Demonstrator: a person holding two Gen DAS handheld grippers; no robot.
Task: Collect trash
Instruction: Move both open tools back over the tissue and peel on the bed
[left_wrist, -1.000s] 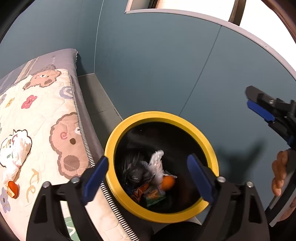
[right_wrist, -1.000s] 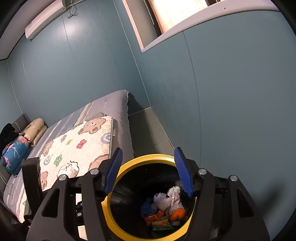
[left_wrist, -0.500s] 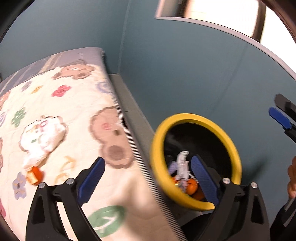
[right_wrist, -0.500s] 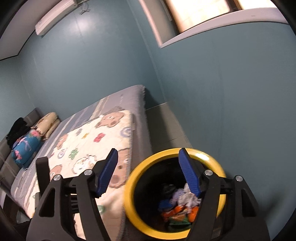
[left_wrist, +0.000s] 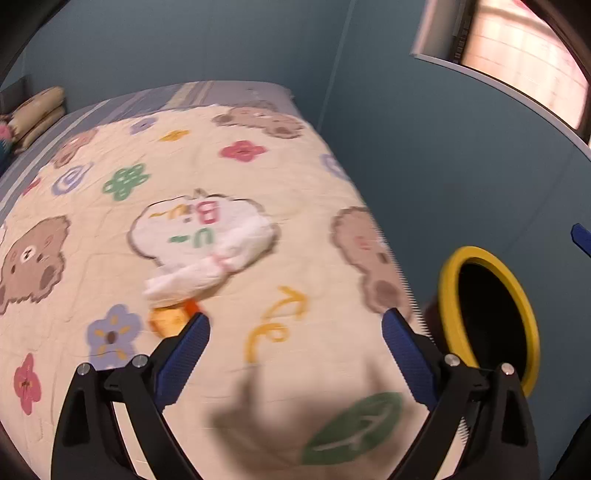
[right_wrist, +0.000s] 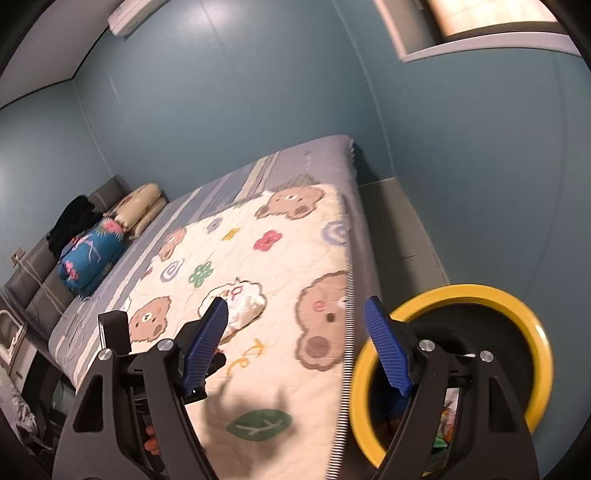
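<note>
A crumpled white tissue lies on the cream patterned quilt, with an orange scrap just below it. My left gripper is open and empty above the quilt, its left fingertip close to the orange scrap. The black bin with a yellow rim stands to the right of the bed. In the right wrist view the tissue lies ahead, and the bin's yellow rim with trash inside sits at lower right. My right gripper is open and empty, over the bed edge.
The bed's grey sheet runs toward pillows and a blue floral bundle at the headboard. Teal walls close the room. A narrow floor strip lies between bed and wall.
Both grippers have swung left, away from above the bin and over the quilt. The tissue and orange scrap have come closer in the left wrist view.
</note>
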